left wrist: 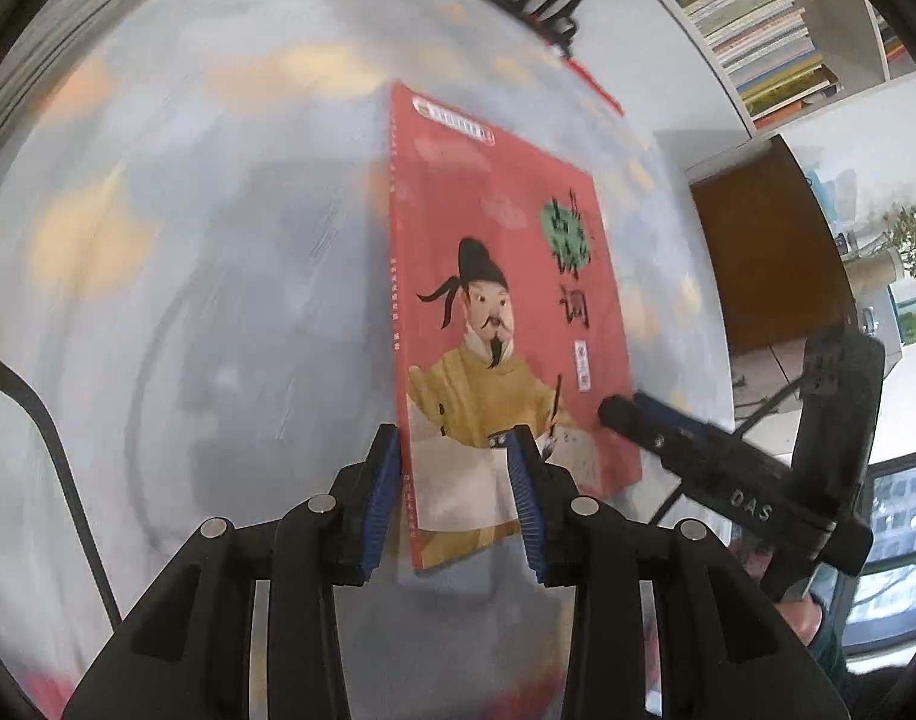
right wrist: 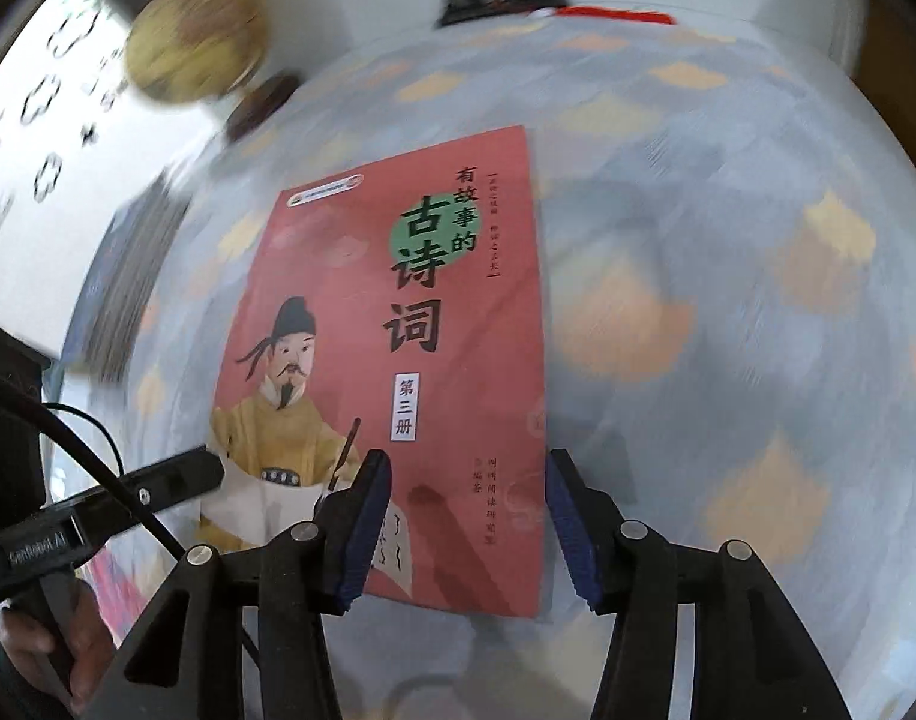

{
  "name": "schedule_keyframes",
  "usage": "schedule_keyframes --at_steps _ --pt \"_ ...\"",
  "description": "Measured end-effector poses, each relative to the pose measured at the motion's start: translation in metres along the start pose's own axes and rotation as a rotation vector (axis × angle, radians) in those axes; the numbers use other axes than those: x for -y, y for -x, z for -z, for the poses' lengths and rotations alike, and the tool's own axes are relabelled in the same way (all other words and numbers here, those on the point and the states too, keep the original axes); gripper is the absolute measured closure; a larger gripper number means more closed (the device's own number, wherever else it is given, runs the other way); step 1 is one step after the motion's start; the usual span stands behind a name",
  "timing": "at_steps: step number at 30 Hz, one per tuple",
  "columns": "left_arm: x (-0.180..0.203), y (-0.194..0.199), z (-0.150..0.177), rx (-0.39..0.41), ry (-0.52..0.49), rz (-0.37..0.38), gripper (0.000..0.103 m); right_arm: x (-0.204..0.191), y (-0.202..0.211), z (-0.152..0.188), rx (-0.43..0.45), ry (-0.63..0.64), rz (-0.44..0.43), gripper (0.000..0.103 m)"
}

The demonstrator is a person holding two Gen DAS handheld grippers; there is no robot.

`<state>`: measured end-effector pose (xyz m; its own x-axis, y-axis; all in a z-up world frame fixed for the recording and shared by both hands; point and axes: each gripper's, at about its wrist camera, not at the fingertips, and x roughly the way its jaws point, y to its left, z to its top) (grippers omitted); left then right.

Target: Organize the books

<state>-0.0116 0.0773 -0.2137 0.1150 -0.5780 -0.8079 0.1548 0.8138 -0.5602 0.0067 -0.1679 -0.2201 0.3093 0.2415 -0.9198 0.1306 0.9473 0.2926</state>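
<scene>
Both fisheye views are bright with soft, even daylight, probably from the window (left wrist: 895, 516) at four o'clock in the left wrist view. The tablecloth (left wrist: 188, 240) smears into streaks of motion blur, worst toward the rim, while the red book (right wrist: 398, 360) stays fairly sharp, its title readable in the right wrist view. Soft grey shadows lie on the cloth beneath the book. Straight lines bow strongly at the edges, and a dark vignette rings each frame. The bookshelf (left wrist: 757, 30) at one o'clock is soft and blurred.
</scene>
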Motion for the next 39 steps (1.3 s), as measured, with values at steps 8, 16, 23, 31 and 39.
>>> schedule_keyframes --at_steps 8,16,23,31,39 --pt "-0.006 0.026 0.028 0.071 -0.015 -0.076 0.071 -0.031 0.007 0.037 0.003 0.015 0.033 0.053" --pt "0.001 0.009 0.023 0.038 -0.045 -0.133 0.071 -0.041 0.004 0.053 0.001 0.032 0.063 0.058" --pt "-0.007 0.033 0.023 0.113 0.038 0.062 0.071 -0.032 0.004 0.052 -0.006 0.018 0.017 0.057" --pt "0.006 0.037 0.016 0.161 0.036 0.187 0.071 -0.017 0.006 0.052 -0.004 -0.053 -0.095 0.054" --pt "0.006 -0.005 0.002 0.085 0.08 0.156 0.079 -0.019 0.01 0.051 -0.019 -0.028 -0.116 0.054"
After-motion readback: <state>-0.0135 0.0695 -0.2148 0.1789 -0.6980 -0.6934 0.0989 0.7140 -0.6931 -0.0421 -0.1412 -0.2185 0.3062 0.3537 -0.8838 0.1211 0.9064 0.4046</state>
